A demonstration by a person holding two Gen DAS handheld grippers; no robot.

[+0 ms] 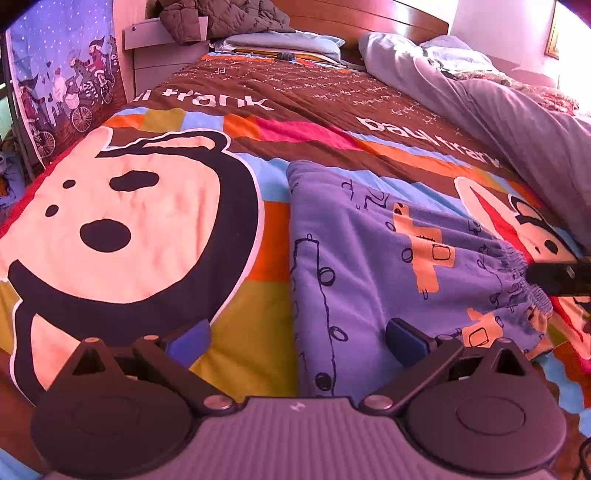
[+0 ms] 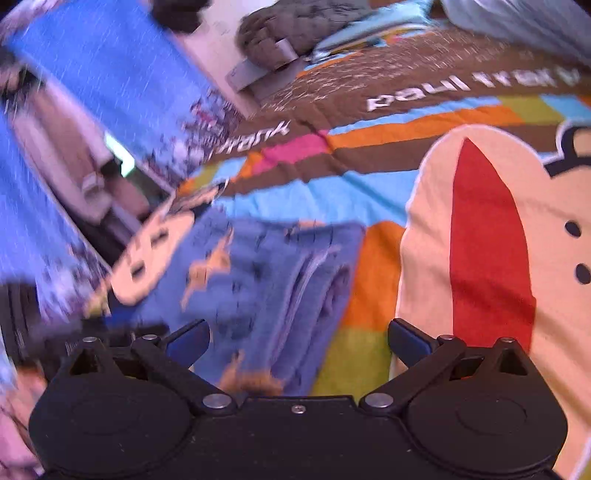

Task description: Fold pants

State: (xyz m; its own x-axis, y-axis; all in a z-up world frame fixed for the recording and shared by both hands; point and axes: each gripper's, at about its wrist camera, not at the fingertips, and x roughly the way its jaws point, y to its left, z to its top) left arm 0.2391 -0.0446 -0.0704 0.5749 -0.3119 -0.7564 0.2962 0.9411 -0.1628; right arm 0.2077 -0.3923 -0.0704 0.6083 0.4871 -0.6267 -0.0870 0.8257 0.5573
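The left gripper (image 1: 297, 338) was held with its fingers (image 1: 192, 338) spread wide and empty, above the near left edge of the blue patterned pants (image 1: 388, 258). The right gripper (image 2: 297, 338) was likewise seen wide apart, nothing being gripped, over the stacked edges of the pants (image 2: 280, 280). The garment was found lying on the bed as a compact, layered bundle, its elastic waistband (image 1: 517, 273) at the right; folding was judged largely done, perhaps one tidying fold remaining. A colourful cartoon bedspread (image 1: 140, 221) covered the bed; pillows (image 1: 280, 42), a grey duvet (image 1: 517, 122) and a wooden headboard (image 1: 369, 18) were seen at the far end.
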